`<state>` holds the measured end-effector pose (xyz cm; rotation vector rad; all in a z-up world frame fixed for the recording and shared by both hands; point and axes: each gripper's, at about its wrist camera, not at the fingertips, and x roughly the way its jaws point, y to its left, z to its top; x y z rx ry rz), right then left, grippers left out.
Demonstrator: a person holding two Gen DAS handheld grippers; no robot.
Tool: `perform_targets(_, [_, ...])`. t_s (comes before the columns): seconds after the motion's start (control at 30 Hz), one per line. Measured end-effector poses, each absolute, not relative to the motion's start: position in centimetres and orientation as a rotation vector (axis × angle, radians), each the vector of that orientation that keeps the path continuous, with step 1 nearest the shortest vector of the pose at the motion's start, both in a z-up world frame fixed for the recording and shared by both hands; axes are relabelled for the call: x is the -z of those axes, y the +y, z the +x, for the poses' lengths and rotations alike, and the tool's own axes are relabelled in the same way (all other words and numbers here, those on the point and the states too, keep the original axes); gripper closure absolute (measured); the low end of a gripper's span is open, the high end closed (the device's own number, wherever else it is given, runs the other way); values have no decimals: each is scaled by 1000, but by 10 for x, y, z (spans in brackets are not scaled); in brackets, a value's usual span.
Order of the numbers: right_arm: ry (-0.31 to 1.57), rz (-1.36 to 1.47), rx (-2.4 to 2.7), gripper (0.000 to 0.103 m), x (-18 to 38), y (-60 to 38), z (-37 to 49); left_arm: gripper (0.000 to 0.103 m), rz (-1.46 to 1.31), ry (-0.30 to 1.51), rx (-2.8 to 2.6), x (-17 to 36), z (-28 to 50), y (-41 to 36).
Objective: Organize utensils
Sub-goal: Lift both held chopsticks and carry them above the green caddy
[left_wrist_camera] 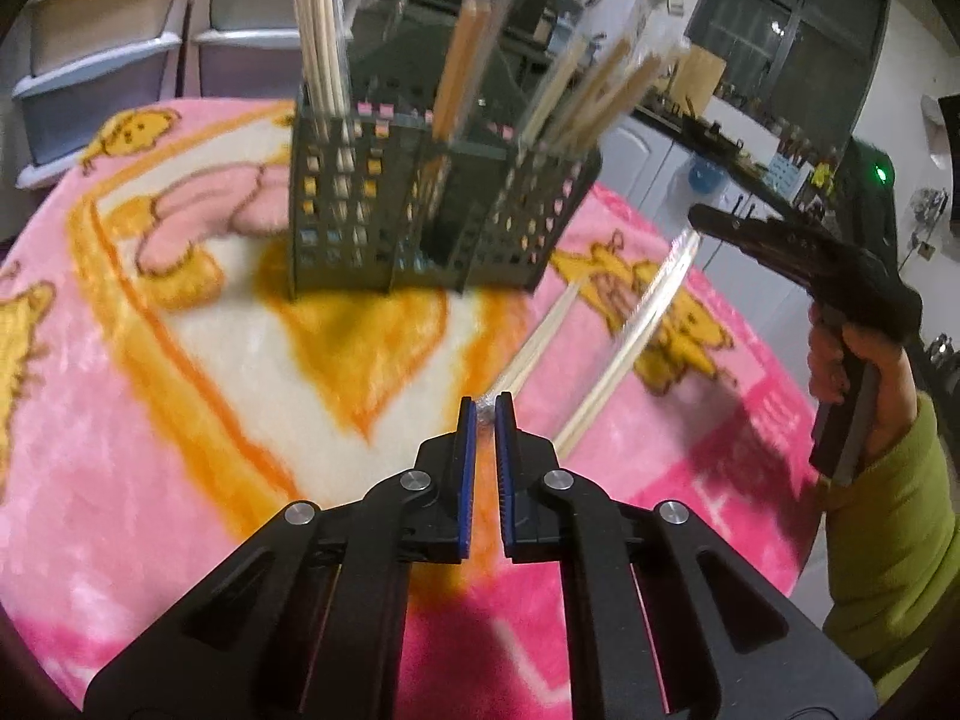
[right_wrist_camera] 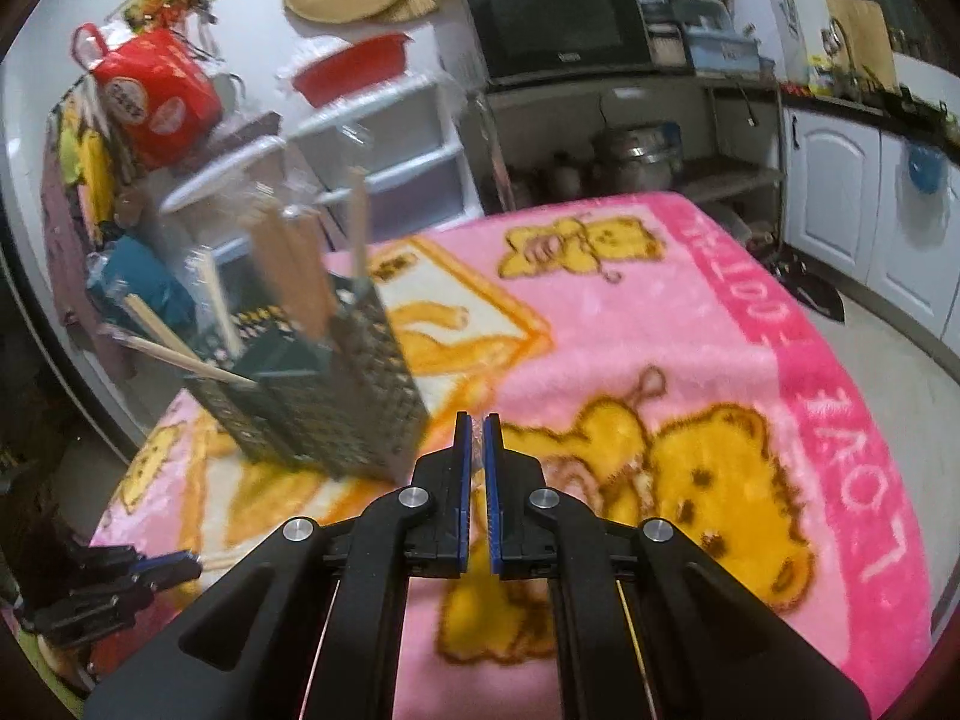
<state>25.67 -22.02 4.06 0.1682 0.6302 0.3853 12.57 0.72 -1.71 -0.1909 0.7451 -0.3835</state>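
**Both tools clamped on wrapped chopsticks beside the utensil holder**

The left tool [left_wrist_camera: 486, 405] has its blue-padded jaws drawn together on the crinkled clear wrapper at the near end of a pair of pale chopsticks [left_wrist_camera: 540, 342], which runs away from the tips toward the upper right, low over the pink cartoon blanket [left_wrist_camera: 150, 420] that covers the desk. The right tool [left_wrist_camera: 702, 217] appears at the right edge of the left wrist view, gripped by a hand [left_wrist_camera: 840, 354] in a green sleeve [left_wrist_camera: 888, 528]; its tip meets the top of a second wrapped pair of chopsticks [left_wrist_camera: 636, 336], which slants down toward the blanket. Seen from its own camera, that right tool has its jaws nearly closed with a sliver of clear wrapper pinched between the pads [right_wrist_camera: 459, 462].

The dark perforated utensil holder [left_wrist_camera: 432, 204] stands upright on the blanket, beyond the left tool and to the left of the right tool. Its compartments hold several more chopsticks [left_wrist_camera: 321, 48] in clear sleeves, standing or leaning outward. Both views are motion-blurred, so I cannot tell how many pairs there are.

Behind the desk stand plastic drawer units [left_wrist_camera: 102, 54], a microwave [right_wrist_camera: 558, 21] on a rack, and white cabinets [right_wrist_camera: 840, 192]
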Motion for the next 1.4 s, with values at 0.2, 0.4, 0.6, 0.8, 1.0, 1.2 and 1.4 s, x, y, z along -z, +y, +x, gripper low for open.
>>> perform_targets(0.2, [527,115,-452,99,-78,-199,231,100,-227,658,368,-13,125,21])
perform_targets(0.4, [443,59,-507,99,-108,-179,214,100,-250,563,363,-46,125,28])
perform_targets(0.6, [381,11,-534,99,-129,-165,201,101,-248,494,372,-72,121,29])
perform_targets(0.8, [341,-10,-554,99,-144,-154,195,101,-235,438,388,-94,116,26])
perform_targets(1.0, [307,-17,-565,99,-157,-151,192,101,-223,386,402,-117,114,24])
perform_targets(1.2, [265,-24,-568,99,-168,-148,184,101,-200,327,409,-142,109,23])
perform_targets(1.4, [217,-28,-567,99,-184,-150,180,101,-180,265,431,-170,106,19])
